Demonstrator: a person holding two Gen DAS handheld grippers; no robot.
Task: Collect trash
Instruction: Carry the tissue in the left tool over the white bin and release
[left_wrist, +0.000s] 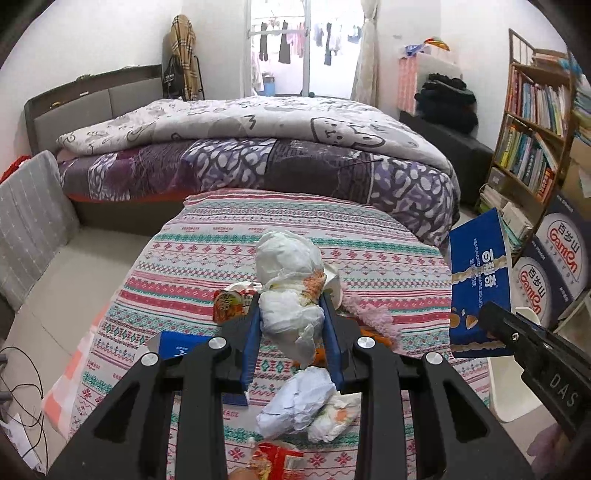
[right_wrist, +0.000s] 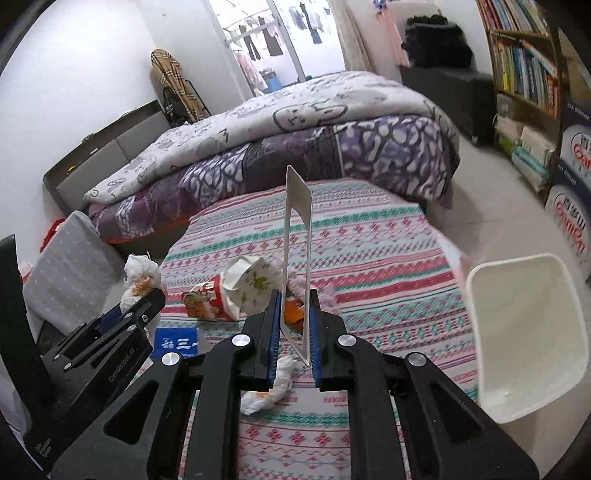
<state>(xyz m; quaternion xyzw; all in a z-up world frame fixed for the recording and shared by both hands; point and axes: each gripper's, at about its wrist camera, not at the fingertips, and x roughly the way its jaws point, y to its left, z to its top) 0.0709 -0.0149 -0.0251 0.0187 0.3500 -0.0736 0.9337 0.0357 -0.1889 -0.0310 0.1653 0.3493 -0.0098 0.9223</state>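
My left gripper (left_wrist: 291, 314) is shut on a crumpled white plastic bag (left_wrist: 288, 280) and holds it above the patterned table (left_wrist: 388, 236); the bag also shows in the right wrist view (right_wrist: 140, 275). My right gripper (right_wrist: 293, 317) is shut on a flat blue biscuit box (right_wrist: 297, 258), seen edge-on there and face-on in the left wrist view (left_wrist: 478, 280). A white trash bin (right_wrist: 528, 332) stands on the floor to the right of the table. More trash lies on the table: a red snack packet (right_wrist: 203, 299), a paper cup (right_wrist: 251, 284), crumpled white wrappers (left_wrist: 303, 402) and a small blue pack (right_wrist: 177, 345).
A bed with a purple and white quilt (left_wrist: 258, 147) stands behind the table. A bookshelf (left_wrist: 532, 122) and stacked Ganten cartons (left_wrist: 557, 266) are on the right. A grey cushion (left_wrist: 29, 218) and cables (left_wrist: 22, 387) are on the left floor.
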